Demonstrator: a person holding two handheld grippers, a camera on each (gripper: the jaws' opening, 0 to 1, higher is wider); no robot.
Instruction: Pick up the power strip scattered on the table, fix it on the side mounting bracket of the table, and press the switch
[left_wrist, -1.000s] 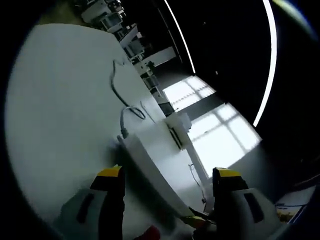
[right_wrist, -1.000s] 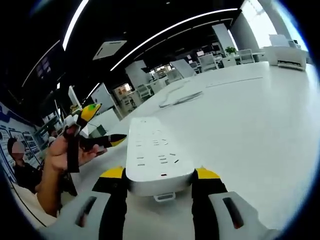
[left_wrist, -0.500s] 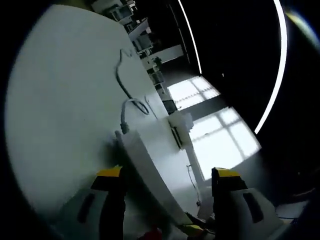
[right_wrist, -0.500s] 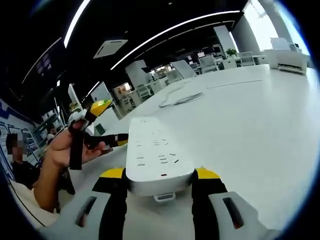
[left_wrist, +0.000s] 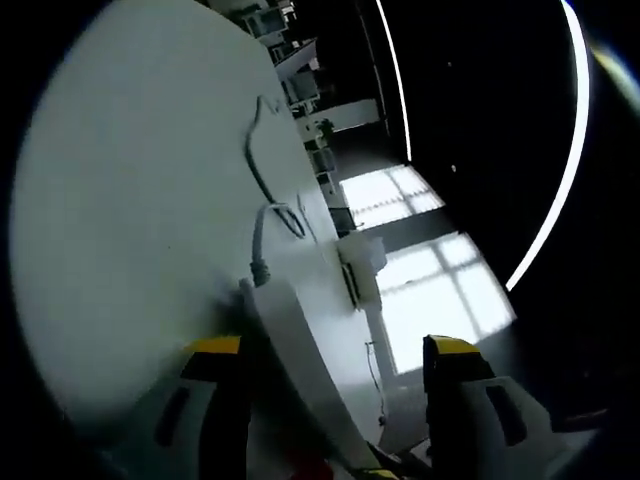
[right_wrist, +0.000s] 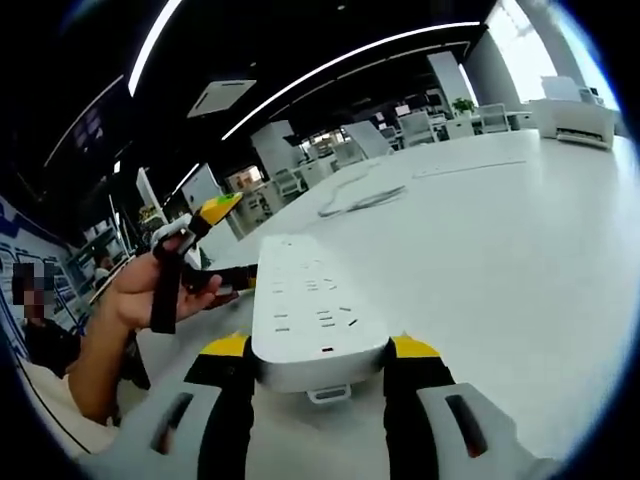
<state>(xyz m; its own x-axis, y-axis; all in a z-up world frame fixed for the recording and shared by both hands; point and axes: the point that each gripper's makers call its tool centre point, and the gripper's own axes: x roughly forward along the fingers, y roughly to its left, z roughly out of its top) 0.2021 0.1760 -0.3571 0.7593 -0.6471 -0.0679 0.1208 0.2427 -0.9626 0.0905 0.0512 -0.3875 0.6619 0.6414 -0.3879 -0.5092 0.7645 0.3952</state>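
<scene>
1. While the right gripper (right_wrist: 318, 360) stays clamped on the near end of the power strip (right_wrist: 312, 305), the strip has not shifted on the white table (right_wrist: 520, 230).
2. Over the last second the left gripper (right_wrist: 222, 245), jaws apart and grasping nothing, has closed in beside the strip's left edge.
3. That suggests a two-handed carry toward the bracket, which I cannot see.
4. From the strip's far end its cord (left_wrist: 262, 190) trails away.

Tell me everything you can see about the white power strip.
The white plastic power strip is long, flat and rounded at the edges, with rows of socket slots on top and a small red mark near its clamped end. The right tool grips that end between yellow-tipped jaws. In the left gripper view it appears edge-on, its cable trailing across the white table.
</scene>
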